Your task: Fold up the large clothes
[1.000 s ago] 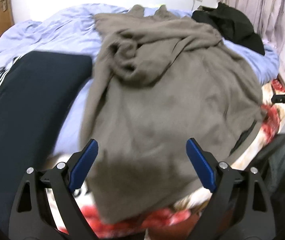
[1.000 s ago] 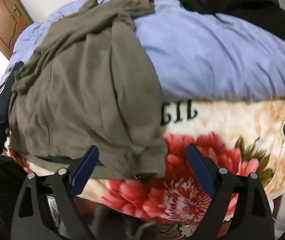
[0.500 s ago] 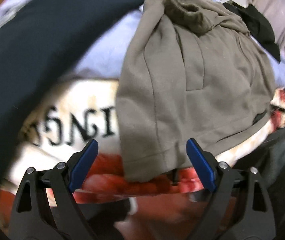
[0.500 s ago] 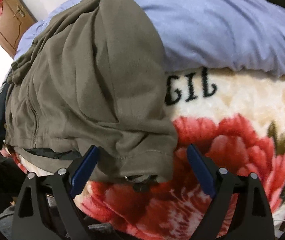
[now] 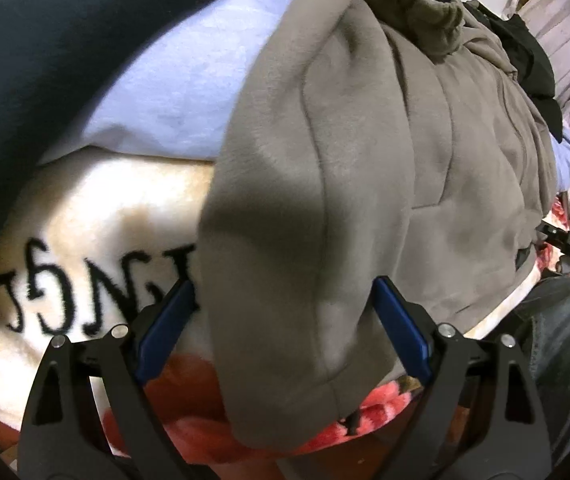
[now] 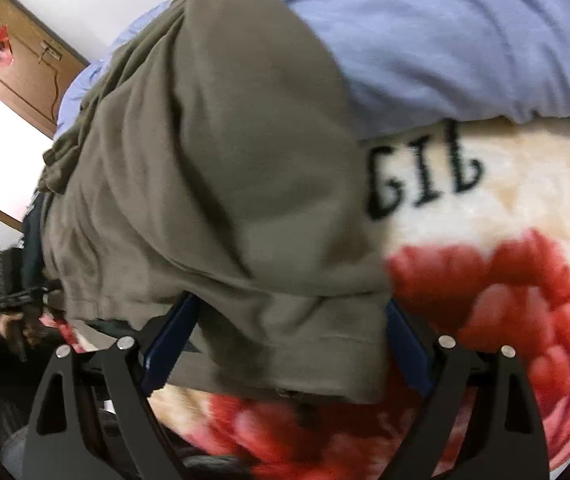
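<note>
Covering bed: floral blanket (image 6: 505,280) | both hand-held grippers (image 5: 285,332) (image 6: 285,340) spread wide around grey garment (image 5: 365,180)

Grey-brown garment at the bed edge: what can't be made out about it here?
- Left wrist view: the grey-brown garment fills the frame; its far end is bunched, so its type is unclear.
- Right wrist view: its hem covers the blue pads, hiding any contact.
- Both views: the floral blanket is blurred, its lettering partly covered.
</note>
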Motion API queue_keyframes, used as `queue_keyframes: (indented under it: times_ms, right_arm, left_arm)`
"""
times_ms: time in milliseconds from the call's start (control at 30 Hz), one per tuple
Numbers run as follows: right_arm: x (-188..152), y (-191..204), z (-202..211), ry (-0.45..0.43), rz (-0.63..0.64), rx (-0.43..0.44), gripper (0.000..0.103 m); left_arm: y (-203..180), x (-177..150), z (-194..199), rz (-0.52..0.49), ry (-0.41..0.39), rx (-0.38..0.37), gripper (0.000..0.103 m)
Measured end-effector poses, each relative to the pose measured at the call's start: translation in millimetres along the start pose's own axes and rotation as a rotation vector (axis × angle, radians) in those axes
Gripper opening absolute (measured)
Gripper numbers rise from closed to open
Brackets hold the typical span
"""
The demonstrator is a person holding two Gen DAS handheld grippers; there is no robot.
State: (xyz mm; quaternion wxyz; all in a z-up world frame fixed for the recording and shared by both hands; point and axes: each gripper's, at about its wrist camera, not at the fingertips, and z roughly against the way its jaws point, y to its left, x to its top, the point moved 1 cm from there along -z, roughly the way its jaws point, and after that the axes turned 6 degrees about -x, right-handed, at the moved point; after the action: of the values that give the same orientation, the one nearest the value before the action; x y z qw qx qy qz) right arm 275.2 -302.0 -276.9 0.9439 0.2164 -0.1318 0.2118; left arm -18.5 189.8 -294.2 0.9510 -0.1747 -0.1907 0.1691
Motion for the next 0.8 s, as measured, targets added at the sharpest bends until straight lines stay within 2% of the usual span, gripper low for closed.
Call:
queue_keyframes:
  times_ms: [100, 167, 200, 233, 333, 467, 533, 633, 800]
  right_arm:
    - [1.6, 12.6, -7.7, 0.030, 0.063, -0.072, 0.087]
    - [4.2, 11.6, -5.9, 0.045, 0.049, -0.104, 0.076]
    - [5.8, 9.6, -4.4, 0.058, 0.025, -0.086, 0.059]
    - [8.9, 6.3, -1.9, 0.083, -0.023, -0.033, 0.040]
    - [14.1, 11.0, 8.8, 0.095, -0.033, -0.013, 0.021]
    - [14.5, 24.9, 25.4, 0.076, -0.001, -0.042, 0.018]
    - [13.9, 27.4, 40.4, 0.048, 0.000, -0.019, 0.017]
    - [10.6, 36.2, 71.3, 0.008, 0.005, 0.058, 0.017]
    - [-3.9, 51.9, 126.1, -0.097, 0.020, 0.097, 0.016]
  left_arm:
    - [-3.4, 6.8, 0.5, -0.010, 0.002, -0.087, 0.084]
    - [-10.1, 9.6, 1.0, -0.021, 0.008, -0.138, 0.059]
    - [-12.3, 10.3, -0.6, -0.024, 0.011, -0.140, 0.035]
    - [-15.6, 10.2, -1.0, -0.029, 0.024, -0.166, 0.021]
    - [-25.6, 12.9, 1.9, -0.054, 0.041, -0.219, 0.013]
    - [-36.9, 10.4, 15.4, -0.030, 0.012, -0.276, 0.009]
    - [-44.7, 10.7, 34.8, -0.033, -0.040, -0.345, 0.008]
    - [-64.6, 9.7, 65.1, -0.056, -0.127, -0.410, 0.007]
    - [-75.3, 3.3, 106.2, -0.067, -0.210, -0.439, 0.007]
